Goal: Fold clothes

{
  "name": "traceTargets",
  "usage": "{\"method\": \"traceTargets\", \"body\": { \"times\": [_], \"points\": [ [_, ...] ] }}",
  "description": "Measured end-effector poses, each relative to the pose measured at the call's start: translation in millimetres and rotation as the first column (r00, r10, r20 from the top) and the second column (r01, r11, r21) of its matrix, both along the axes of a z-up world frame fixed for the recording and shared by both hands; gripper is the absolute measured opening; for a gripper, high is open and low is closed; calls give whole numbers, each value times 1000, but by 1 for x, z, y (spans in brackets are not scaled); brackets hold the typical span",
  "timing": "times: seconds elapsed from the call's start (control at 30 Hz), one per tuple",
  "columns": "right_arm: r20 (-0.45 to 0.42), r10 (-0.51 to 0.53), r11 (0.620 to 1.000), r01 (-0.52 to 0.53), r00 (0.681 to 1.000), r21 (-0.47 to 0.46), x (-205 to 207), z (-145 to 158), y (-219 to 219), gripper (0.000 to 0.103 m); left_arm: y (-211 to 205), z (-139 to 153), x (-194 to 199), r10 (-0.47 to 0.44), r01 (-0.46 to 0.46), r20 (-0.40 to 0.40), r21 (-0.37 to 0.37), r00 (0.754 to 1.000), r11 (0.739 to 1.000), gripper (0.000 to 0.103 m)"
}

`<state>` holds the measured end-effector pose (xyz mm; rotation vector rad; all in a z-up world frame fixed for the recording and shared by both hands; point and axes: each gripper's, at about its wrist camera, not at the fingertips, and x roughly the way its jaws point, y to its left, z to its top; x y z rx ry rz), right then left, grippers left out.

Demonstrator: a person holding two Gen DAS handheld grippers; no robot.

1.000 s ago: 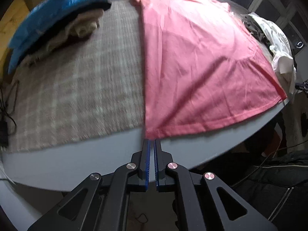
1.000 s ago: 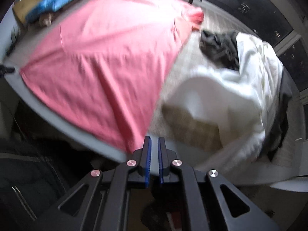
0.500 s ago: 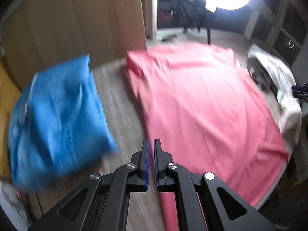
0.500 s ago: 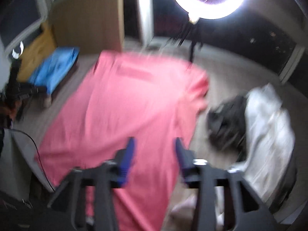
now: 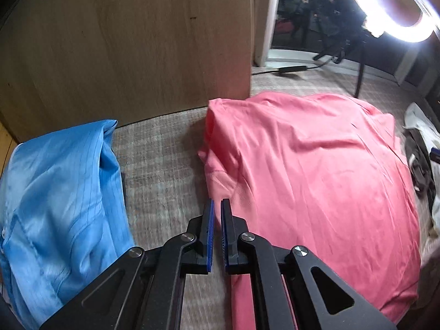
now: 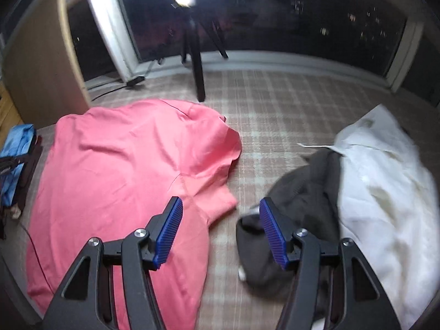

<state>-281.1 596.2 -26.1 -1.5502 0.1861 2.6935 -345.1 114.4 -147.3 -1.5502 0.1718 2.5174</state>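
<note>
A pink T-shirt (image 5: 316, 181) lies spread flat on a plaid-covered surface (image 5: 162, 165). My left gripper (image 5: 217, 206) hovers over the shirt's left edge, below its left sleeve (image 5: 217, 143), jaws shut with nothing between them. In the right wrist view the same pink T-shirt (image 6: 110, 181) fills the left half. My right gripper (image 6: 220, 206) stands open above the shirt's right sleeve (image 6: 217, 200), holding nothing, with a dark garment (image 6: 299, 206) just right of it.
A folded blue garment (image 5: 57, 198) lies left of the shirt on a small stack. A white cloth (image 6: 385, 192) is heaped at the right beside the dark garment. A wooden panel (image 5: 123, 49) and a tripod leg (image 6: 198, 79) stand beyond the shirt.
Both grippers have moved from the shirt's near hem up toward its sleeves. The right gripper's jaws went from shut to open. The left stayed shut.
</note>
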Motion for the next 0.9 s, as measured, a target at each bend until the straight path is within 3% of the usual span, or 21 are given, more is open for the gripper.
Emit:
{"method": "traceTargets", "body": {
  "times": [0.2,0.3,0.47,0.6,0.63,0.73,0.8,0.9],
  "points": [
    [28,39,999,-39,999,1,-52,-36,6,57,-6,-16,-25,44,-43,48,-21,998,999,14],
    [44,52,993,-57,998,105,-64,-46,-2,57,-4,-30,-36,52,-49,86,-44,995,998,15],
    [-17,186,971,-182,982,153,-59,-27,-38,57,6,-50,-52,49,-38,127,-84,991,996,23],
    [-18,301,935,-291,953,202,-61,-20,-76,57,14,-61,-63,32,-21,127,-92,991,996,23],
    [-15,320,928,-310,947,206,-62,-20,-82,57,16,-63,-64,22,-11,120,-90,992,996,23],
    [6,333,923,-328,943,200,-71,-29,-86,57,22,-64,-63,-21,28,100,-69,995,997,2],
    [24,337,922,-335,941,196,-76,-37,-88,57,24,-60,-60,-35,41,80,-67,996,997,2],
    [67,321,926,-328,945,187,-79,-50,-87,57,19,-29,-42,8,-17,-63,-140,998,990,2]
  ]
}}
